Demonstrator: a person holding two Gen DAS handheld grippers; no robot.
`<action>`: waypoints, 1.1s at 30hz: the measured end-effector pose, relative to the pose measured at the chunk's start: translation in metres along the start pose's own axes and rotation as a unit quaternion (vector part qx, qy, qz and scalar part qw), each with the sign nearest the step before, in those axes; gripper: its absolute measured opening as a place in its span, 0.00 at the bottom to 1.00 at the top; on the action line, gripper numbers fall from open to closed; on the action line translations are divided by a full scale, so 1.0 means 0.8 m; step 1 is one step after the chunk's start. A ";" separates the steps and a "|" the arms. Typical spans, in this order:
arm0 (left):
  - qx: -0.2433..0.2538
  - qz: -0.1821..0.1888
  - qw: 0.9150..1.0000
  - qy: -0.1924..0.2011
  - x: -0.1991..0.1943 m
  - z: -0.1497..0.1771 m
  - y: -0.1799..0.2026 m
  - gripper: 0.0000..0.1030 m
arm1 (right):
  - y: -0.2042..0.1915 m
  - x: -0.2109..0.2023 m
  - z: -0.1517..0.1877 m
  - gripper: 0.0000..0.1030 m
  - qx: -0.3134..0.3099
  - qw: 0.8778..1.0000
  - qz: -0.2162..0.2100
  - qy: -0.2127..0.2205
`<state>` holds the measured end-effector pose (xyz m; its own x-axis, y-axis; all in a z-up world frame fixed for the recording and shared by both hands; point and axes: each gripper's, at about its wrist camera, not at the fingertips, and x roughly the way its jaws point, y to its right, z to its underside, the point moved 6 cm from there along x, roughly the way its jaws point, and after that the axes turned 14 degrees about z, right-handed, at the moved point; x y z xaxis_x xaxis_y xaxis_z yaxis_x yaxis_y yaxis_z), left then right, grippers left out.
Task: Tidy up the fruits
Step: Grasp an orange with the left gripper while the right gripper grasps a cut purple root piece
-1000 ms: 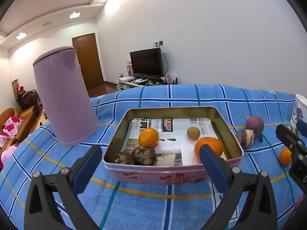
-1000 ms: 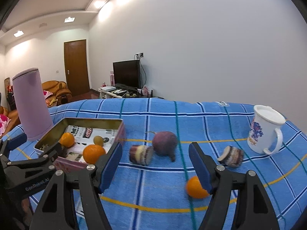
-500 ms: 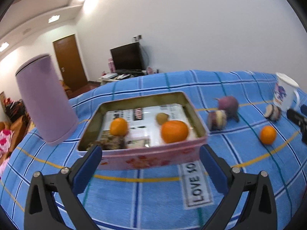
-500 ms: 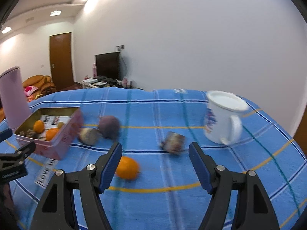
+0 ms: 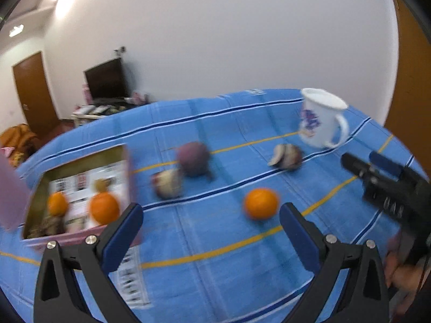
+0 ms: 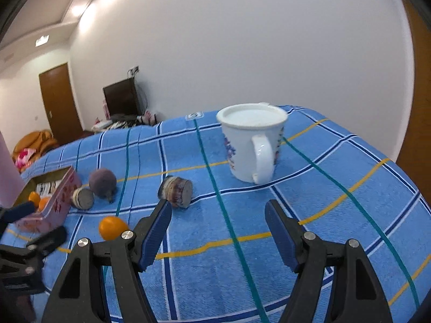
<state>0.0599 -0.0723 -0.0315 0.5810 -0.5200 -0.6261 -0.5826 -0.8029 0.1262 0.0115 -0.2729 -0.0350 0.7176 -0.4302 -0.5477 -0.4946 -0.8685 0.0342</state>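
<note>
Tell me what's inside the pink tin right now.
The pink tin holds two oranges, a small brownish fruit, dark lumps at the near corner and printed paper lining. The picture is blurred, so the lumps can't be identified.

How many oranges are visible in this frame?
3: two oranges sit inside the pink tin, and a loose orange lies on the blue cloth. The tin's wall may hide others.

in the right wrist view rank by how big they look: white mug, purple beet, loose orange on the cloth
1. white mug, clearly largest
2. purple beet and loose orange look about alike; the orange lies nearer the camera, so I won't rank them.
</note>
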 end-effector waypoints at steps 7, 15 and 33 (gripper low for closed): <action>-0.010 0.006 0.998 -0.067 0.084 -0.002 0.030 0.63 | 0.017 0.005 0.000 0.71 0.041 0.999 -0.010 -0.015; -0.027 0.029 0.994 -0.101 0.114 0.011 0.037 0.43 | 0.020 0.018 0.004 0.71 0.055 0.997 -0.020 -0.042; -0.035 -0.007 0.999 0.017 -0.003 -0.023 -0.043 0.42 | -0.029 0.044 -0.025 0.71 0.047 0.981 -0.117 -0.146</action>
<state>0.0891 -0.0483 -0.0200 0.6088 -0.5168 -0.6019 -0.5330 -0.8284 0.1722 0.0581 -0.2729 -0.0381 0.6530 -0.1214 -0.7476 -0.3859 -0.9026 -0.1905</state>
